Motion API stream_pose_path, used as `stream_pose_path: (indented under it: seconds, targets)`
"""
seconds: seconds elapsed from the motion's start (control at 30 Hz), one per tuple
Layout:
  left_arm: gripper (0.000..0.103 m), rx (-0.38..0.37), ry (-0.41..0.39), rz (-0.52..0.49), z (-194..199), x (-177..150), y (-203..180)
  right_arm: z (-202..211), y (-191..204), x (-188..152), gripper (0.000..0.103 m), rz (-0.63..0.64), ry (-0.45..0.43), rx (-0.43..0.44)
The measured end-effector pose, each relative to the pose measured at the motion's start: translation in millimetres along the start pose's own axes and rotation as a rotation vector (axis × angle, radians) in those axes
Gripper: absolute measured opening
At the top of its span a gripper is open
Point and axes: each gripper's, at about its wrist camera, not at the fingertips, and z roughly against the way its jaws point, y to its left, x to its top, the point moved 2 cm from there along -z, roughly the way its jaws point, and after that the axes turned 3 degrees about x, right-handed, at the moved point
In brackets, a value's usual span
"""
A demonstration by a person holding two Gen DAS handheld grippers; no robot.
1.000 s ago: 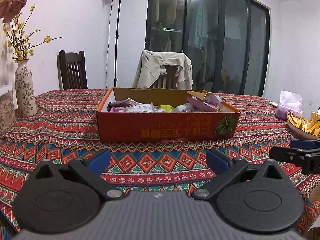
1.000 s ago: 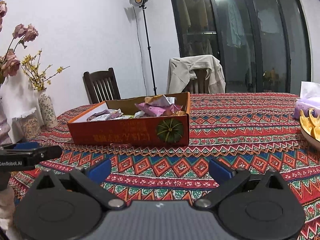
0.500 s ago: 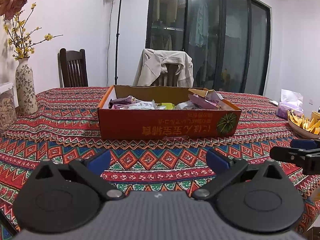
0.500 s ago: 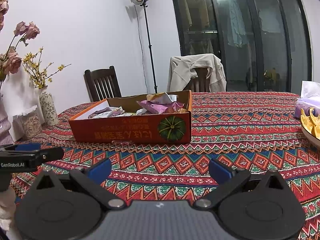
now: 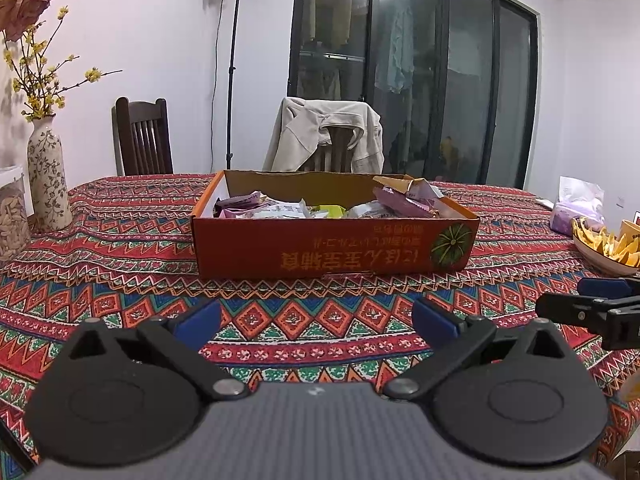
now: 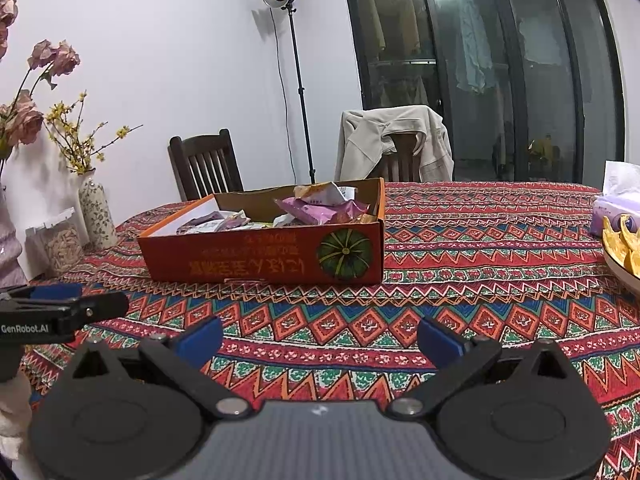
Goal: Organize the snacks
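Grippers first, nearest to me: the left gripper (image 5: pixel 316 322) and the right gripper (image 6: pixel 320 336) hang side by side over the near edge of the patterned tablecloth (image 5: pixel 120 248), each with its blue-tipped fingers spread wide and nothing between them. Each one's tip shows at the margin of the other's view. Beyond them, well apart from both, sits the orange cardboard box (image 5: pixel 332 248) with upside-down lettering and a green squash picture on its front wall. Snack packets (image 5: pixel 404 200) lie heaped inside it, purple ones piled highest at its right end. To the right a bowl of yellow chips (image 5: pixel 608 246) rests near the table edge, a tissue pack (image 5: pixel 576 210) just behind it. On the left stand a flowered vase (image 5: pixel 46 178) and a clear jar (image 5: pixel 12 220). Past the table, a chair draped with a beige jacket (image 5: pixel 324 140) faces dark glass doors.
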Motion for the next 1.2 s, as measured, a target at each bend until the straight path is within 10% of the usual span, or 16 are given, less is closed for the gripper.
stream_pose_path:
  seconds: [1.2]
  targets:
    - [0.103, -0.011, 0.001, 0.013, 0.2, -2.5, 3.7, -1.4, 0.0, -5.7, 0.103, 0.002, 0.01, -0.001]
